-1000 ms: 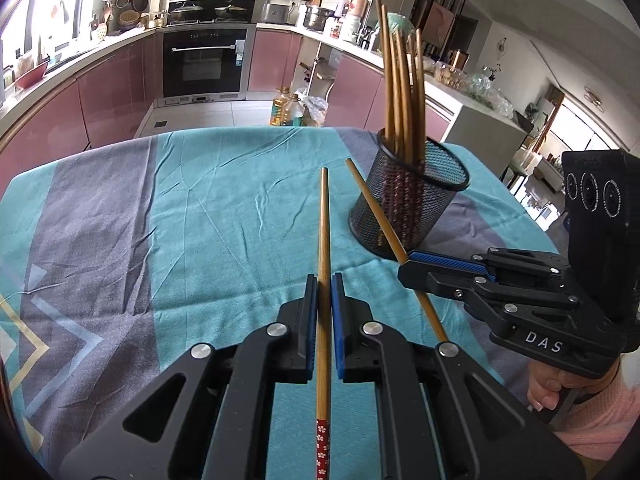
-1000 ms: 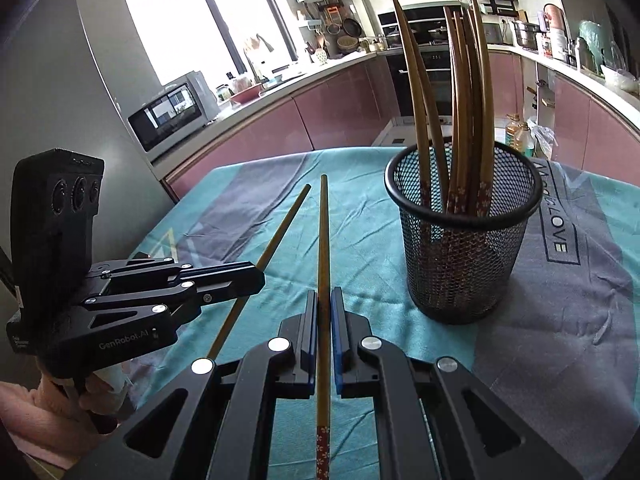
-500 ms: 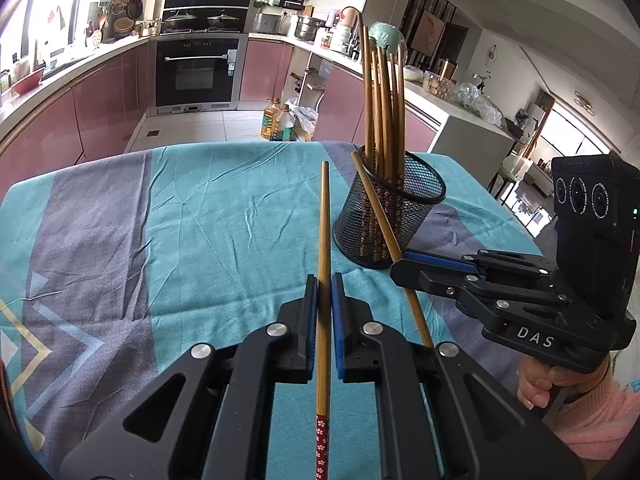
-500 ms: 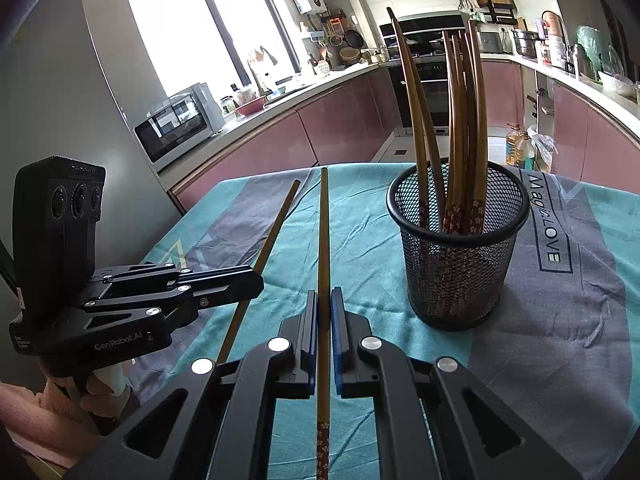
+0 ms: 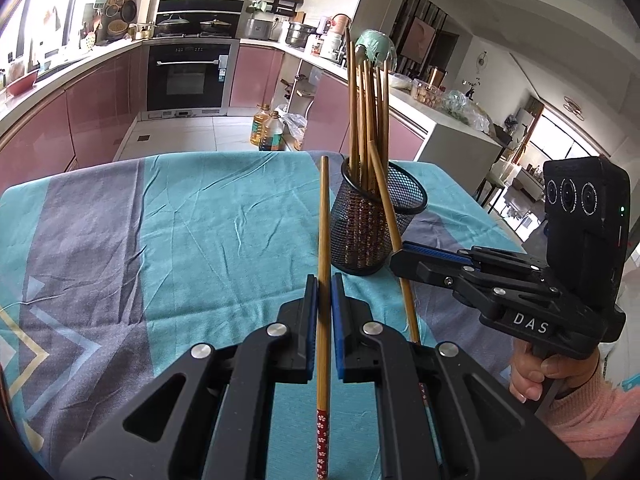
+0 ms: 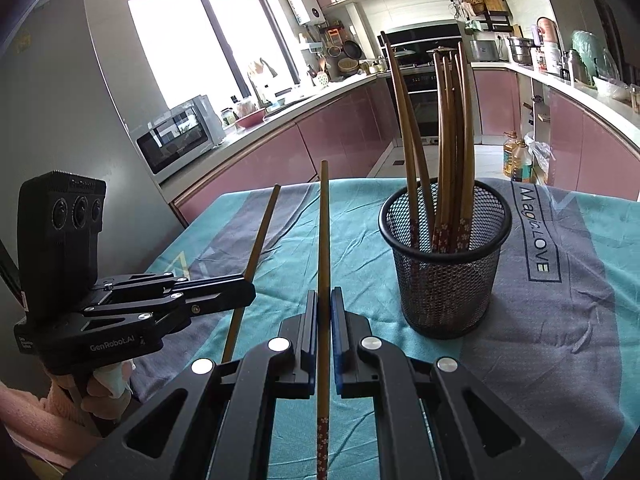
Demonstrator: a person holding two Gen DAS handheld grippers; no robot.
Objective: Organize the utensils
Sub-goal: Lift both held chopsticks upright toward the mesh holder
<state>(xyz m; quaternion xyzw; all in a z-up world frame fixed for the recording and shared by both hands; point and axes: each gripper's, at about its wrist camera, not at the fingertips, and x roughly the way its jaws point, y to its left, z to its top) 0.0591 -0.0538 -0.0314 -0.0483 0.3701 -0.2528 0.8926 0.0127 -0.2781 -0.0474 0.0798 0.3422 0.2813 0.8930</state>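
Observation:
My left gripper [image 5: 324, 280] is shut on a wooden chopstick [image 5: 323, 220] that points forward over the table, its red flowered end at the rear. To its right, my right gripper [image 5: 400, 258] is shut on a second chopstick [image 5: 386, 200], whose tip crosses in front of the black mesh holder [image 5: 372, 232]. In the right wrist view, the right gripper [image 6: 324, 294] clamps its chopstick [image 6: 324, 232] beside the left gripper [image 6: 248, 292]. The holder [image 6: 444, 280] stands upright ahead on the right with several chopsticks [image 6: 448, 140] in it.
A teal and grey cloth [image 5: 200, 220] covers the table. Its far edge drops to the kitchen floor, where oil bottles [image 5: 268, 132] stand. Pink cabinets and an oven line the back. A hand in a pink sleeve [image 5: 560, 400] grips the right tool.
Both views have tipped upward slightly and the holder looks a little farther off. In the left wrist view the right gripper's chopstick now overlaps the holder. Both grips are unchanged.

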